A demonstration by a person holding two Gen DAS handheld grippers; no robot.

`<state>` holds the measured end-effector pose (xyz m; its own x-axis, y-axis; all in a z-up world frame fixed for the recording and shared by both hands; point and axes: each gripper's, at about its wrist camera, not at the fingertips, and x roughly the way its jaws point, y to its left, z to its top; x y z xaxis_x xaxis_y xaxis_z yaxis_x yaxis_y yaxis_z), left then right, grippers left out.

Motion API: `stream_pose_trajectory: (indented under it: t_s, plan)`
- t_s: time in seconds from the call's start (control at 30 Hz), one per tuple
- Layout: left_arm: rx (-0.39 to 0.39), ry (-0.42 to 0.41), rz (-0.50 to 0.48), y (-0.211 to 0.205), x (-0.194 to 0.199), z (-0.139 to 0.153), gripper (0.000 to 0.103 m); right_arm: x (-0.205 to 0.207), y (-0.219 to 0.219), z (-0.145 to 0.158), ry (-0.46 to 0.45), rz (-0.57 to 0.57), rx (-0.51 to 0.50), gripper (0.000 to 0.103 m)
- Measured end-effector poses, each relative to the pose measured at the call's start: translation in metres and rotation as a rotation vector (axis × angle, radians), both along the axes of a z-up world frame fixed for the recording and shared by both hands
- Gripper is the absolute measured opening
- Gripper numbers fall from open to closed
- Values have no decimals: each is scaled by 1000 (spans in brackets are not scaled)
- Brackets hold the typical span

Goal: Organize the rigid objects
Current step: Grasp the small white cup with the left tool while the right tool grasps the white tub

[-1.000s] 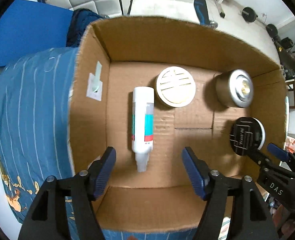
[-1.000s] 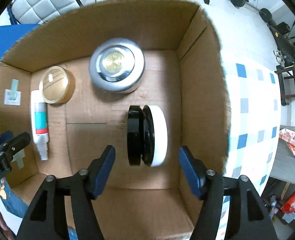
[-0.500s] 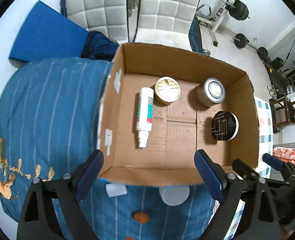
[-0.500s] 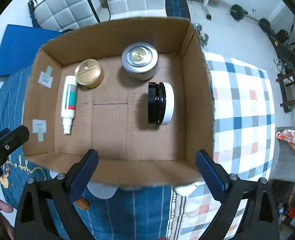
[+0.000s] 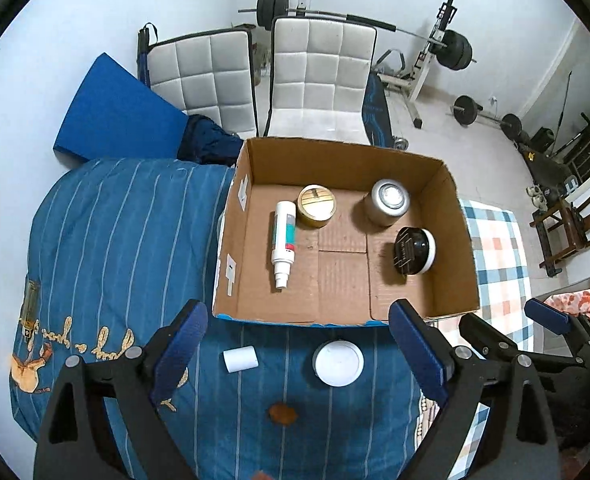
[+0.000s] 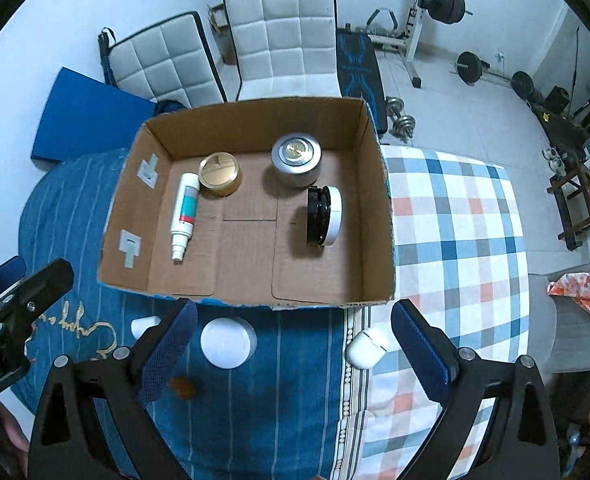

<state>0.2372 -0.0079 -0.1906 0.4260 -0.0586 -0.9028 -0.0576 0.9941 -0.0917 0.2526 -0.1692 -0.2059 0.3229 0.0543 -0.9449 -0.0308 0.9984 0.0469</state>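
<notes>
A cardboard box (image 5: 451, 248) (image 6: 379, 200) sits on the bed and holds a white spray bottle (image 5: 283, 240) (image 6: 185, 212), a gold tin (image 5: 316, 205) (image 6: 219, 173), a silver tin (image 5: 387, 201) (image 6: 296, 159) and a black-and-white jar (image 5: 414, 251) (image 6: 323, 215) on its side. In front of the box lie a small white cylinder (image 5: 239, 359), a white round lid (image 5: 338, 362) (image 6: 226, 342), a white case (image 6: 367, 347) and a brown piece (image 5: 282, 414) (image 6: 183, 388). My left gripper (image 5: 297, 354) hangs open above these, holding nothing. My right gripper (image 6: 293, 354) is likewise open and holds nothing.
The bed carries a blue striped cover (image 5: 107, 248) on the left and a checked cover (image 6: 459, 232) on the right. Behind it stand two white padded chairs (image 5: 315, 80), a blue mat (image 5: 115, 116) and weight-lifting gear (image 5: 435, 56). The other gripper (image 5: 543, 340) shows at the right edge.
Both grippers have drawn up and back out of the box and spread wider. The spray bottle and the black-and-white jar stay inside, and the loose items before the box have come into view.
</notes>
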Motion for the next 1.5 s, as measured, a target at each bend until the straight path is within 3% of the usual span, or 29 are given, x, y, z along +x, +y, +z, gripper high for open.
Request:
stream_pose_trajectory:
  t_s: [0.17,0.27,0.47,0.67,0.77,1.0,1.1,1.2,1.43,1.5]
  plan:
    - [18,-5,15,4,-4,-3,93,-8,-5,1,0,-3,5,100]
    - [46,34,36,12,-5,-22,93,-12,-4,-18,47,0,12,100]
    - [129,185,83,44,-10,-90,93,-16,18,-87,184,24,34,100]
    - [122,341,119,70,-6,-159,93,-12,50,-162,303,30,93,100]
    - [54,400,140,79,-2,-184,93,-8,62,-187,328,16,103,100]
    - [-34,490,166,86,8,-230,93,-1,80,-217,344,3,91,99]
    - [-73,504,169,84,11,-240,93,0,83,-224,334,4,85,85]
    - [-61,516,155,76,14,-248,93,-4,86,-224,340,18,65,73]
    - [-12,528,135,65,20,-261,78,-20,84,-223,369,77,-32,73]
    - [-4,524,133,64,21,-261,66,-24,82,-225,376,72,-27,73]
